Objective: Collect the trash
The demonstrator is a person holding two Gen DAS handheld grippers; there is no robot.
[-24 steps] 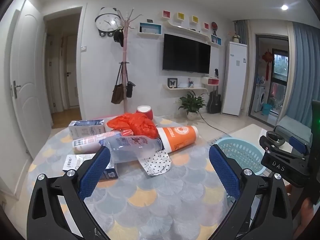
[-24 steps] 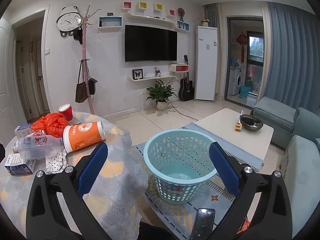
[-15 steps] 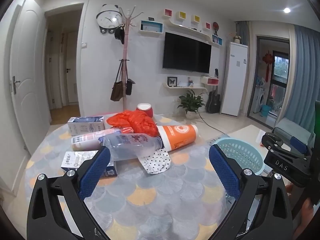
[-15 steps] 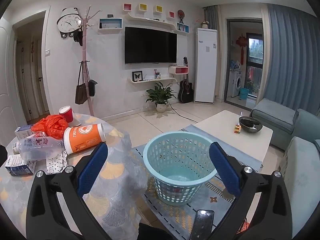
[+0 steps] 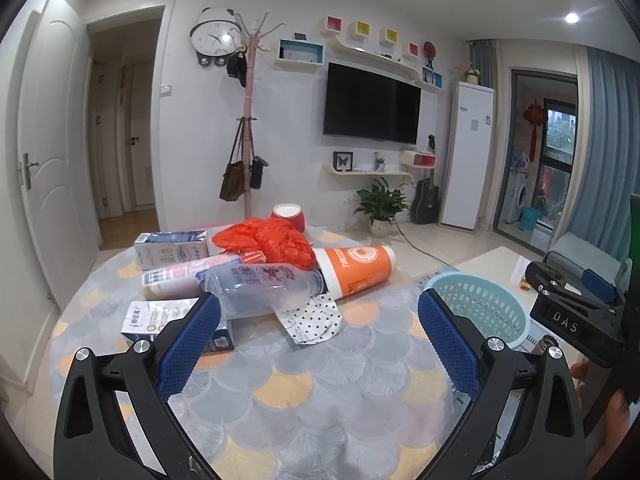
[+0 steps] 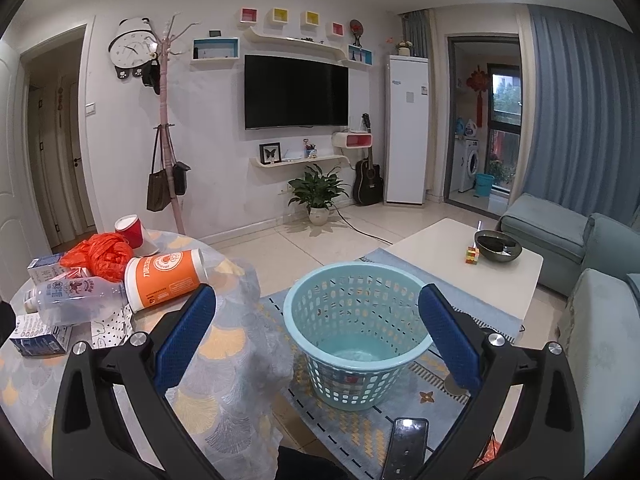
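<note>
You are holding left gripper and right gripper spread, gripping nothing; trash pile around clear plastic bottle lying on round table, laundry-style basket waiting alongside on floor for drops.

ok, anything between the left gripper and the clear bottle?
Left wrist view: left gripper is open; only bare tablecloth and a dotted wrapper lie before the clear bottle.

carton: at 8 o'clock, being partly hidden by a finger pad
phone: being cut off at 6 o'clock
</note>
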